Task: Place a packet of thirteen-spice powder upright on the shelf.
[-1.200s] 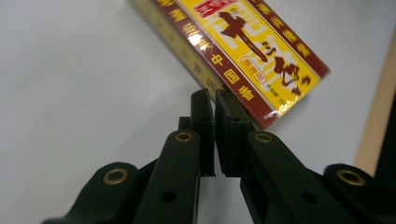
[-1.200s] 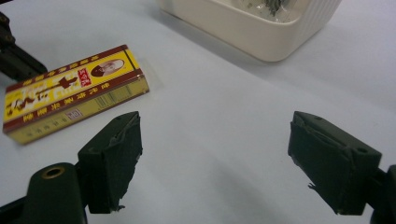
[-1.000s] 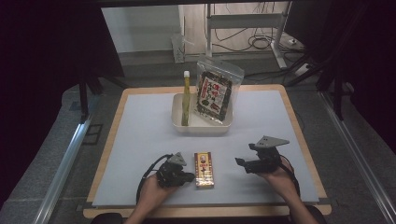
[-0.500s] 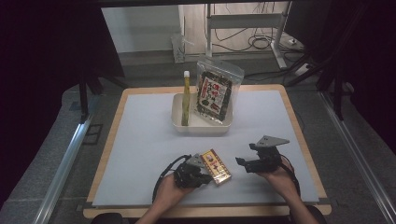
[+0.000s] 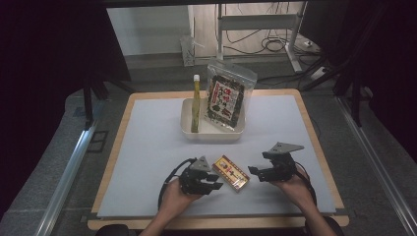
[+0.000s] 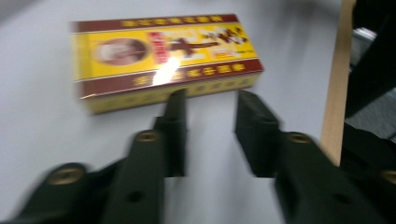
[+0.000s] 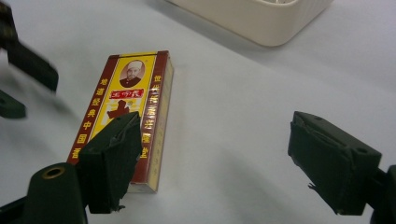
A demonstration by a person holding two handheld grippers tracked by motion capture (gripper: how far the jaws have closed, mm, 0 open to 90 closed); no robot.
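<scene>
A flat yellow and maroon box [image 5: 230,172] lies askew on the grey mat near the front edge, between the two grippers. My left gripper [image 5: 215,185] sits just left of it. In the left gripper view the box [image 6: 163,60] lies just past the tips of the left gripper [image 6: 210,105]; its jaws have just been opening and nothing is between them. My right gripper [image 5: 253,172] rests to the right of the box, open wide. In the right gripper view the box [image 7: 126,116] lies behind the left jaw of the right gripper [image 7: 219,154], not gripped.
A cream tray [image 5: 189,123] stands at the middle back of the mat, holding an upright yellow bottle [image 5: 195,103] and a dark snack packet [image 5: 226,101]. The tray's corner [image 7: 261,18] lies ahead in the right gripper view. The wooden table edge [image 6: 337,84] runs close by.
The box has turned from straight to askew and shifted right as the left gripper pressed against it. The left gripper has since drawn back left and opened. The right gripper stayed put.
</scene>
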